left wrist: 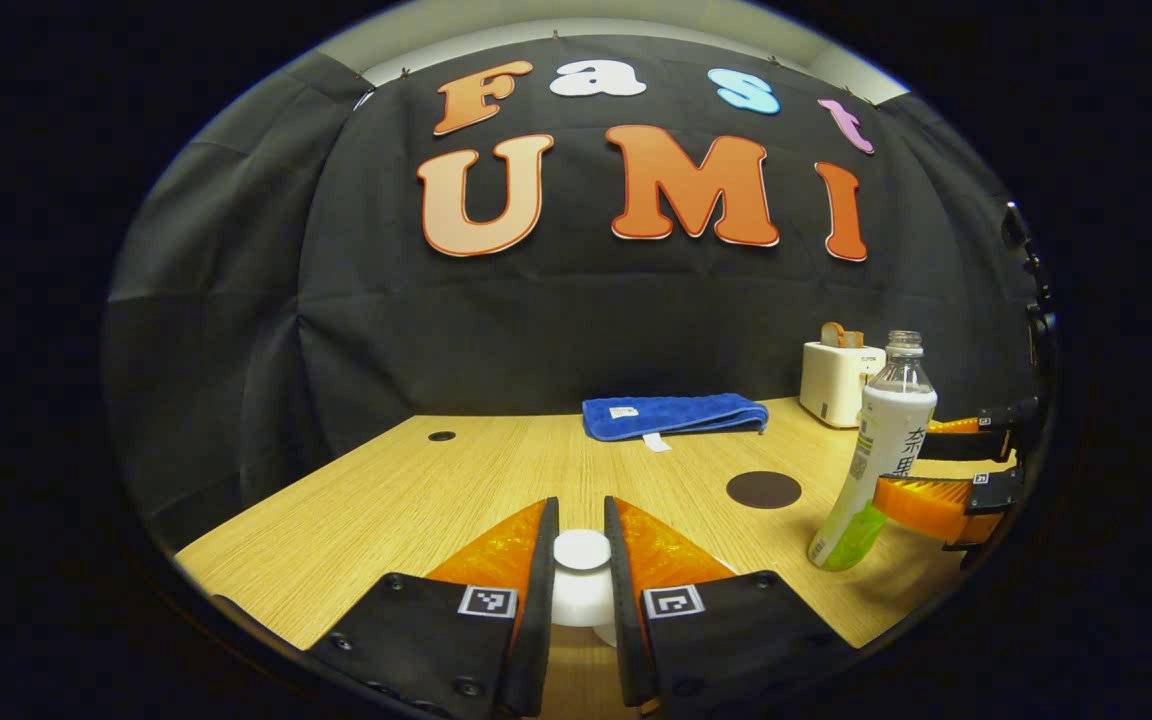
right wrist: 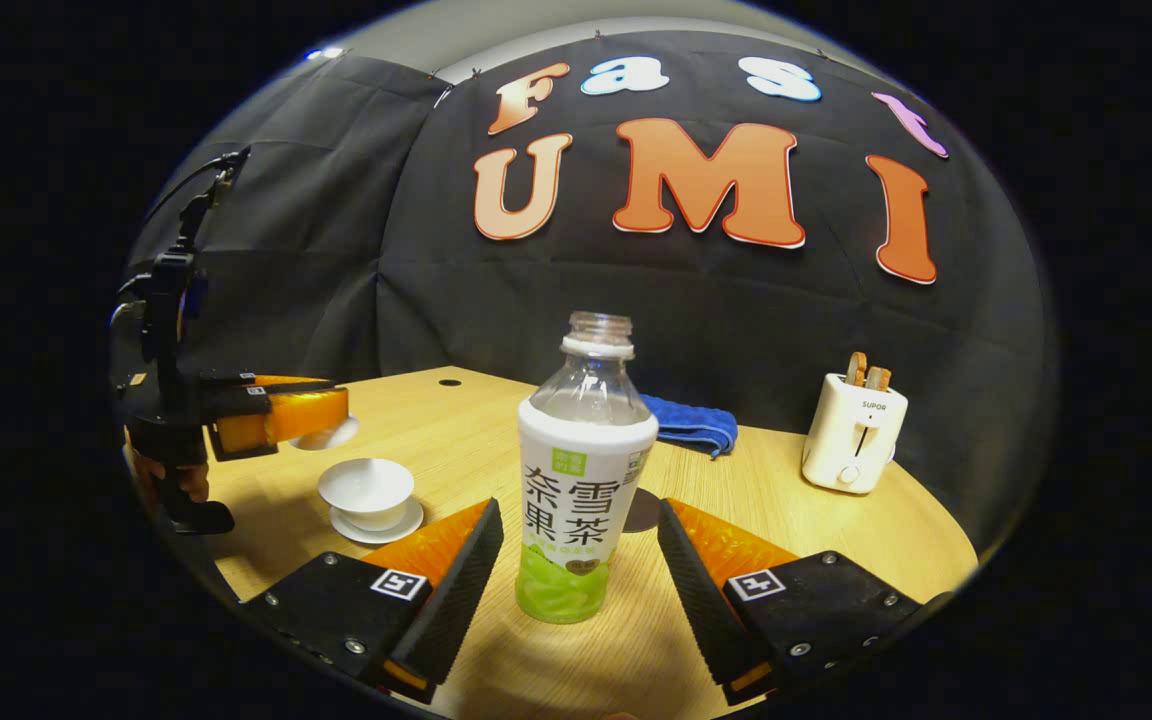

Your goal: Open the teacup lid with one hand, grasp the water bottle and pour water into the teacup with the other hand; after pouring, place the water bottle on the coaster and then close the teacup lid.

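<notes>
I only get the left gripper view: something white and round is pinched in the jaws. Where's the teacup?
Observer: The white porcelain teacup stands uncovered on its saucer, just below the white round lid that the left gripper holds.
Operator: Is the other gripper squeezing the bottle?
Observer: No. The right gripper has its jaws wide, a gap on each side of the clear plastic bottle with the white label.

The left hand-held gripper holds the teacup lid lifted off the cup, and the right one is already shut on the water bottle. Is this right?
Not quite. In the right gripper view the right hand-held gripper is open around the water bottle, fingers apart from it. The left hand-held gripper does hold the teacup lid above the cup.
</notes>
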A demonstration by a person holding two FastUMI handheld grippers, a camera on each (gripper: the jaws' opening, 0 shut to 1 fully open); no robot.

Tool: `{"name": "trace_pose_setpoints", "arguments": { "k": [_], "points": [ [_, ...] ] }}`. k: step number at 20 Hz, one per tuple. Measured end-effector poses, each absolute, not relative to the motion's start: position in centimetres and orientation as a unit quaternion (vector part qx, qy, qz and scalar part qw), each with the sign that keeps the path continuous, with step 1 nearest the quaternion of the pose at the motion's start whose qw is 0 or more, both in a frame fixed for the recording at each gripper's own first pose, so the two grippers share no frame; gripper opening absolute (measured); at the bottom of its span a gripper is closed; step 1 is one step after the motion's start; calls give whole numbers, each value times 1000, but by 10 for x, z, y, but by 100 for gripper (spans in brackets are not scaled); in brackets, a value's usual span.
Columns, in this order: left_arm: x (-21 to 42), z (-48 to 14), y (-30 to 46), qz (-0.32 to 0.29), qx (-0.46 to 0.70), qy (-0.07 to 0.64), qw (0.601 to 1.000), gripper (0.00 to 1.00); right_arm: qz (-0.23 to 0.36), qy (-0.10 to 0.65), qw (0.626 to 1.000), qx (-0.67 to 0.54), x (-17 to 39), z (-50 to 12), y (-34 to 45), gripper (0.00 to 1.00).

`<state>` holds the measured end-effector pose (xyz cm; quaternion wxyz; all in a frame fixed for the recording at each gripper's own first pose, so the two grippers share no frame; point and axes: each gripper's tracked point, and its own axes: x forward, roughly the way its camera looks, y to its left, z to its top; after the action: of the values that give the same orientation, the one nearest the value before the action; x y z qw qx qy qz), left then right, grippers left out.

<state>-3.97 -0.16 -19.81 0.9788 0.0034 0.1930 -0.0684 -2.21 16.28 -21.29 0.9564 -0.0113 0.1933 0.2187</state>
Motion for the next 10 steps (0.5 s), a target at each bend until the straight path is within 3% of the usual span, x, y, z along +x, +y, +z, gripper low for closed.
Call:
{"name": "trace_pose_setpoints", "arguments": {
  "k": [6,7,8,10],
  "points": [
    [-43,-207,21,-47,1,203,978,32,209,231,950,-4,-14,-240,171,81],
    [-43,-209,23,-45,-1,204,978,29,206,232,951,-2,-13,-241,171,73],
    [-44,-210,24,-44,-2,205,978,32,208,235,950,0,-14,-239,171,69],
    [-45,-214,25,-44,-3,208,977,32,207,243,948,9,-11,-239,171,66]
  ]
}}
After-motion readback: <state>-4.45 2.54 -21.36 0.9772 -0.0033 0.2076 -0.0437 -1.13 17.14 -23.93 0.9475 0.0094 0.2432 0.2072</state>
